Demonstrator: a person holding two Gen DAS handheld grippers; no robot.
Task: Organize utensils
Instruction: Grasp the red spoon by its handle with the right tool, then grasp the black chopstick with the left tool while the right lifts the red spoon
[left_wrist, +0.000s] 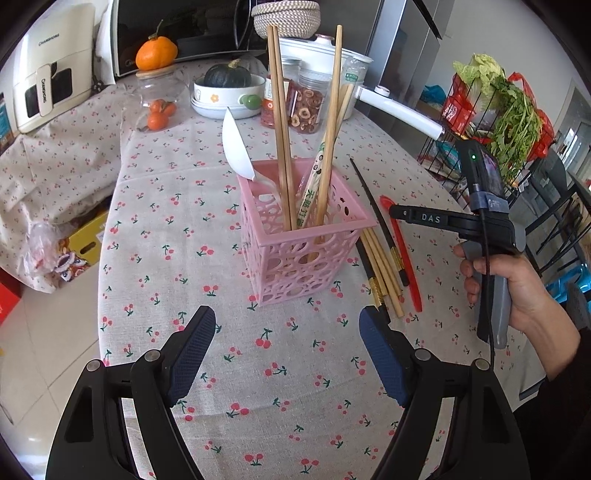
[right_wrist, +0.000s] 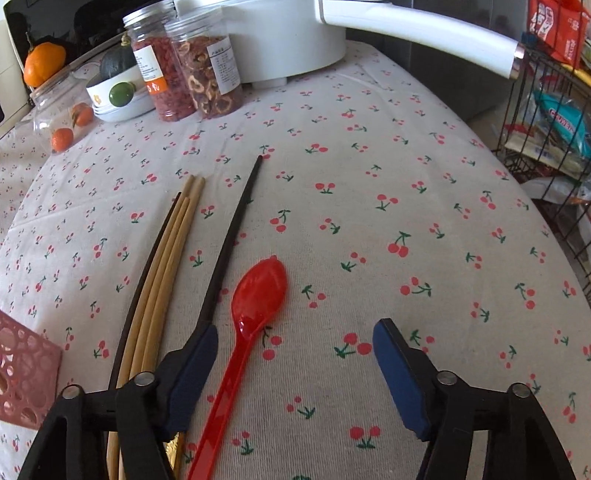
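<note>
Your right gripper (right_wrist: 293, 339): jaws apart over the cloth, nothing clamped. The red spoon's handle runs up between them, closer to the left pad; neither pad presses on it.

Your left gripper (left_wrist: 286, 328): jaws wide, holding nothing, hanging over bare tablecloth (left_wrist: 280, 387) just short of the pink basket.

Red spoon (right_wrist: 258, 295): lies flat on the cloth, bowl pointing away from you, handle towards the camera. It looks like thin, translucent plastic, so judge it light, smooth and a bit slippery. Take it across the handle below the bowl, where it is narrow and straight. Squeeze gently; a thin handle may twist or skid out.

Black chopstick (right_wrist: 232, 236): lies just left of the spoon, running under your left pad. Watch that you do not pinch it along with the spoon.

Wooden chopsticks (right_wrist: 173, 240): a loose bundle further left with a second dark stick alongside. Stiff, light and round, they will likely roll, so grip them near the middle.

Pink basket (left_wrist: 295, 254): upright on the table, just left of the loose utensils. It already holds wooden chopsticks, a wrapped pair and a white spoon (left_wrist: 236, 147).

Beyond: jars (right_wrist: 199, 70), a white pot (right_wrist: 288, 37) and fruit, all well clear.
</note>
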